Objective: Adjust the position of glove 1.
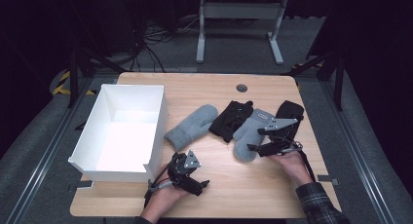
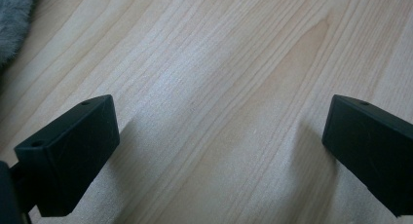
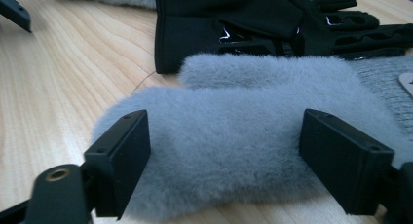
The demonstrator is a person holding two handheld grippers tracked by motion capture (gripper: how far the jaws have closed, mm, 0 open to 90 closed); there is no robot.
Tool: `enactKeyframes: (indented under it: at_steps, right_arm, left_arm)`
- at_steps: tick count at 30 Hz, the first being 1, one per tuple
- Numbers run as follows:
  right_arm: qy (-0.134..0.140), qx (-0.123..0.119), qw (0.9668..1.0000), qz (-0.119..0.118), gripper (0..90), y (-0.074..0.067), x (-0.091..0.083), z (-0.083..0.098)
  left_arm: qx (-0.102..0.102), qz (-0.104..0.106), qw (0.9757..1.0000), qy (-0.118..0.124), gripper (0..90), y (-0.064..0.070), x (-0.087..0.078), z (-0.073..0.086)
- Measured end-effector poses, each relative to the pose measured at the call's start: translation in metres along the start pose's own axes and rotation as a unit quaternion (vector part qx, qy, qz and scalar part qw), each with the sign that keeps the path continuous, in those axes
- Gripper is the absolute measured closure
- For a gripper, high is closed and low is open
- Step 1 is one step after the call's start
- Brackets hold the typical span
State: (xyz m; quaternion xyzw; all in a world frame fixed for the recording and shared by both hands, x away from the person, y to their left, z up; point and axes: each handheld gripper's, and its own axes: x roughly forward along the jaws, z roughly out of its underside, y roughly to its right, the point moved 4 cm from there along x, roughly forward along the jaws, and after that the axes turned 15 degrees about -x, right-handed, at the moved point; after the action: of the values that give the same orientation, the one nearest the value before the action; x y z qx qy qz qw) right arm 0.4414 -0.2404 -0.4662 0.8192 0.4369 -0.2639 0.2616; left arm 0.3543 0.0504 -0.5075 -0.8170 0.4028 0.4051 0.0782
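Observation:
A fluffy grey mitten lies right of the table's middle. My right gripper reaches its near end from the right. In the right gripper view the mitten spans the gap between the jaws of that gripper, which stand wide on either side of the fur without visibly squeezing it. A second grey mitten lies left of centre, with a black glove between the two. My left gripper rests low near the front edge, open over bare wood.
A white open box stands on the left of the wooden table. Another black glove lies behind the right gripper. The edge of a grey mitten borders the left gripper view.

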Motion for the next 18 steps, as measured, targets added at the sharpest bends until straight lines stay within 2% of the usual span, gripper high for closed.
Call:
enactKeyframes:
  at_steps: [3, 4, 6, 9, 11, 15, 18]
  right_arm:
    - [-0.002, -0.002, 1.0000, -0.004, 24.2, 0.002, 0.005, 0.003]
    - [-0.010, -0.007, 0.9999, -0.007, 29.1, 0.002, 0.008, 0.006]
    - [-0.015, -0.008, 0.9998, -0.008, 32.2, 0.002, 0.009, 0.007]
    - [-0.015, -0.007, 0.9998, -0.011, 47.9, 0.003, 0.010, 0.009]
    - [-0.013, -0.010, 0.9998, -0.012, 62.9, 0.004, 0.009, 0.009]
    - [-0.006, -0.008, 0.9999, -0.006, 79.1, 0.006, 0.005, 0.007]
    - [0.007, -0.006, 1.0000, 0.000, 83.3, 0.007, -0.003, 0.003]
  left_arm:
    - [0.001, 0.001, 1.0000, 0.000, 1.0, 0.000, 0.000, 0.000]
    - [0.001, 0.001, 1.0000, 0.000, 1.0, 0.000, 0.000, 0.000]
    - [0.001, 0.000, 1.0000, 0.000, 1.0, 0.000, 0.000, 0.000]
    - [-0.001, -0.001, 1.0000, 0.000, 1.0, 0.000, -0.001, 0.000]
    - [-0.003, -0.002, 1.0000, 0.001, 1.3, 0.000, -0.001, 0.001]
    - [-0.001, -0.004, 1.0000, 0.001, 1.6, 0.001, -0.002, 0.002]
    - [-0.004, -0.006, 1.0000, 0.003, 1.7, 0.002, -0.003, 0.004]
